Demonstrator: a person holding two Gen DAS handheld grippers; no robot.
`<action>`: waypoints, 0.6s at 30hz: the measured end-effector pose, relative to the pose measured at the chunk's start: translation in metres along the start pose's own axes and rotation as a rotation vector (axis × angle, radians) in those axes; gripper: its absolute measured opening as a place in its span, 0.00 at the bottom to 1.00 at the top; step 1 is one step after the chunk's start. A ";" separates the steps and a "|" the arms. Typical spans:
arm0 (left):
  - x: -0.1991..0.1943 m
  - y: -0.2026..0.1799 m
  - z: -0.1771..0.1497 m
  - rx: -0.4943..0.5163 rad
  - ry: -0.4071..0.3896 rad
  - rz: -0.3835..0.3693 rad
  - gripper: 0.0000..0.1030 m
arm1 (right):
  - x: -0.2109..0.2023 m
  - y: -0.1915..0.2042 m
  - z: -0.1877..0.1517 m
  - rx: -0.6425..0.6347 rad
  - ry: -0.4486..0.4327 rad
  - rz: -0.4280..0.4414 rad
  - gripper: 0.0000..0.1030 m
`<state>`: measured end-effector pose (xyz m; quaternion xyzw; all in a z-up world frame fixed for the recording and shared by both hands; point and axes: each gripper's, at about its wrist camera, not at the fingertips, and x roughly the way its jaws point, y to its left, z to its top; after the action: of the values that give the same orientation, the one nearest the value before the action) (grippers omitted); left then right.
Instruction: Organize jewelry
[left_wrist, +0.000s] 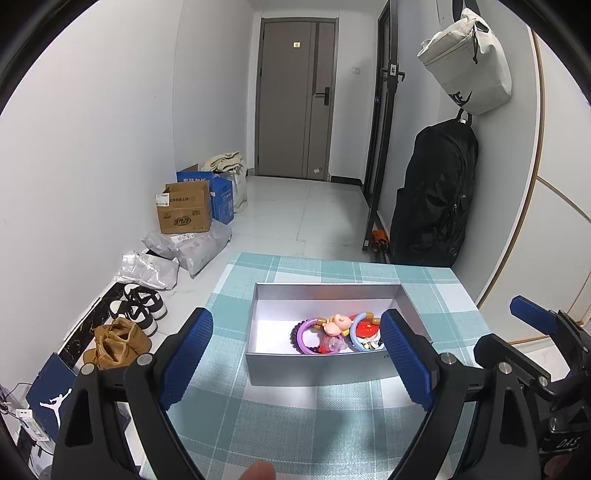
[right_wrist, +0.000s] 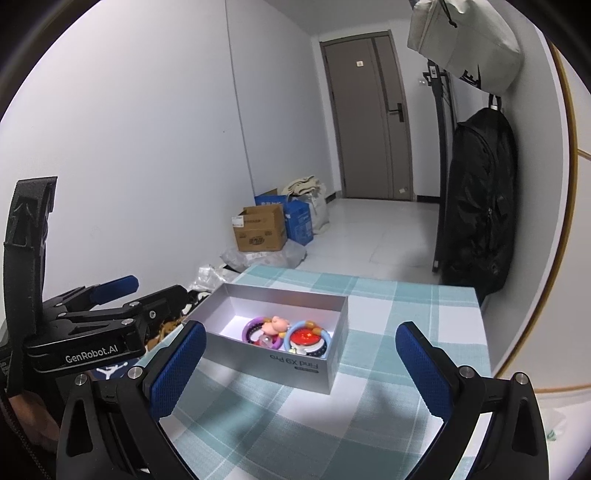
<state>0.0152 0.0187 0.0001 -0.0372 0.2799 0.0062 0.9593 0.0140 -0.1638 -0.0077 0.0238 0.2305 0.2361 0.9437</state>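
A silver box (left_wrist: 317, 365) (right_wrist: 295, 365) sits on the checked tablecloth (left_wrist: 295, 424) (right_wrist: 388, 314). Inside lie a purple bracelet (left_wrist: 304, 338) (right_wrist: 251, 328), a pink pig charm (left_wrist: 338, 323) (right_wrist: 277, 324), a blue bracelet (left_wrist: 354, 339) (right_wrist: 325, 334) and a red round piece (left_wrist: 365, 326) (right_wrist: 304, 336). My left gripper (left_wrist: 295, 358) is open and empty, just short of the box's near wall. My right gripper (right_wrist: 299, 369) is open and empty, near the box's front. The right gripper also shows at the right of the left wrist view (left_wrist: 535, 321), the left gripper at the left of the right wrist view (right_wrist: 114, 288).
The table stands against the right wall (left_wrist: 517, 221). A black backpack (left_wrist: 436, 199) (right_wrist: 480, 206) and a white bag (left_wrist: 469, 62) hang there. Cardboard boxes (left_wrist: 184, 210) (right_wrist: 258, 229), parcels (left_wrist: 199, 247) and shoes (left_wrist: 140, 306) line the left floor. A door (left_wrist: 295, 96) is at the far end.
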 end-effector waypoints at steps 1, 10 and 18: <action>0.000 0.000 0.000 0.000 -0.001 0.000 0.87 | 0.001 0.000 0.000 0.000 0.002 0.000 1.00; -0.001 0.002 0.001 -0.012 -0.009 -0.002 0.87 | 0.003 -0.002 -0.001 0.002 0.010 0.004 1.00; 0.000 0.001 0.001 -0.010 -0.009 -0.002 0.87 | 0.004 -0.001 -0.003 -0.005 0.018 0.005 1.00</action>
<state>0.0161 0.0199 0.0011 -0.0423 0.2756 0.0067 0.9603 0.0165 -0.1632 -0.0124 0.0198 0.2381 0.2395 0.9410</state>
